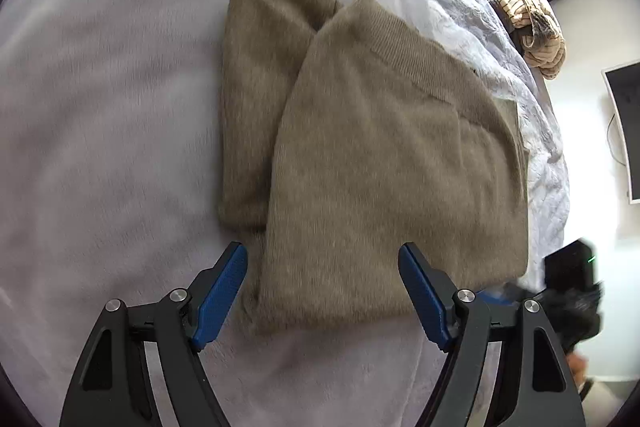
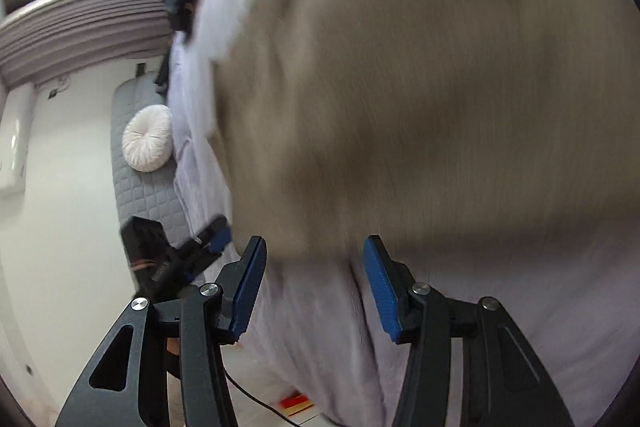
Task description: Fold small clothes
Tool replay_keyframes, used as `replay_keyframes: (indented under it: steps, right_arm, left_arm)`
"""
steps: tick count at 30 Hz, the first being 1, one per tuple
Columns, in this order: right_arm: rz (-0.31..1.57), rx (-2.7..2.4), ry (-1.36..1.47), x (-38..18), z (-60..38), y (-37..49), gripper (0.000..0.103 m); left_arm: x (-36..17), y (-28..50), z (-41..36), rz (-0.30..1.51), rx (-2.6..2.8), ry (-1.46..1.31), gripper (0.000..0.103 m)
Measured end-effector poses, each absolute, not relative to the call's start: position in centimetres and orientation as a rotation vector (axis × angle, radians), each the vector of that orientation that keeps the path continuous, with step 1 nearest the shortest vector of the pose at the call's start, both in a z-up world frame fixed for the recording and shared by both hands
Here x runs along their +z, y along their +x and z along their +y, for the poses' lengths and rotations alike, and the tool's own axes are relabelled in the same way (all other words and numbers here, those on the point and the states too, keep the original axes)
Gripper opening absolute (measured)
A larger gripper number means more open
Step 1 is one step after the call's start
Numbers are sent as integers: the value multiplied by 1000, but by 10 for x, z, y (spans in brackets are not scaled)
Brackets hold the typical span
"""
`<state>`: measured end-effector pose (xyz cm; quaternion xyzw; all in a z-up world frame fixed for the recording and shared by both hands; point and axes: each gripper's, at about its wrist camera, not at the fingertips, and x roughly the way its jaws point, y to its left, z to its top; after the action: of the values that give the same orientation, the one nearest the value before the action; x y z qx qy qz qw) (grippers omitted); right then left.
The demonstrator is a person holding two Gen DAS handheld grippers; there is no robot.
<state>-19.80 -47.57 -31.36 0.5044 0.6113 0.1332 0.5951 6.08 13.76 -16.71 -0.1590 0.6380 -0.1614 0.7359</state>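
The sweater (image 1: 384, 155) is plain khaki-brown, with fine ribbing at its 1 o'clock edge. It lies on a pale lilac-white blanket (image 1: 100, 147). At 1 o'clock sits cream cloth (image 1: 528, 19) with thin dark stripes. Both hand-held grippers, left (image 1: 322, 291) and right (image 2: 314, 287), are black with blue ridged pads (image 1: 222, 291). The round cushion (image 2: 147, 139) at 9 o'clock is white, on grey quilting (image 2: 148, 195).

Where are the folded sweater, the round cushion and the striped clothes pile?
sweater (image 1: 384, 163): left wrist view, middle of the top folded layer.
round cushion (image 2: 147, 138): right wrist view, its gathered centre.
striped clothes pile (image 1: 532, 23): left wrist view, a striped fold at the bed's far edge.
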Motion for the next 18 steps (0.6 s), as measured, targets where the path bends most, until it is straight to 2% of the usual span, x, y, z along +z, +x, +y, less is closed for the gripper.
replay_keyframes:
  steps: [3, 5, 6, 7, 8, 9, 14, 18]
  right_arm:
    - [1358, 242, 1255, -329, -468, -207, 55]
    - [1308, 191, 1306, -335, -469, -208, 55]
    - [1280, 165, 1348, -340, -470, -207, 55]
    - [1258, 146, 1384, -343, -472, -205, 54]
    - [1246, 140, 1395, -343, -472, -204, 39]
    - [1248, 141, 1380, -339, -472, -199, 7]
    - [1269, 224, 1160, -302, -469, -186, 8]
    - [1330, 202, 1122, -316, -465, -192, 8]
  left_arm:
    - [-171, 58, 134, 1402, -376, -389, 79]
    - [-172, 58, 133, 1391, -397, -414, 72]
    - [-173, 59, 131, 1392, -408, -421, 52]
    - [-174, 59, 130, 1397, -419, -423, 19]
    - [-174, 58, 130, 1403, -438, -427, 5]
    - [-172, 57, 130, 1401, -450, -431, 6]
    - [-146, 37, 139, 1325, -484, -370, 6]
    - [-176, 21, 156, 1390, -414, -386, 6]
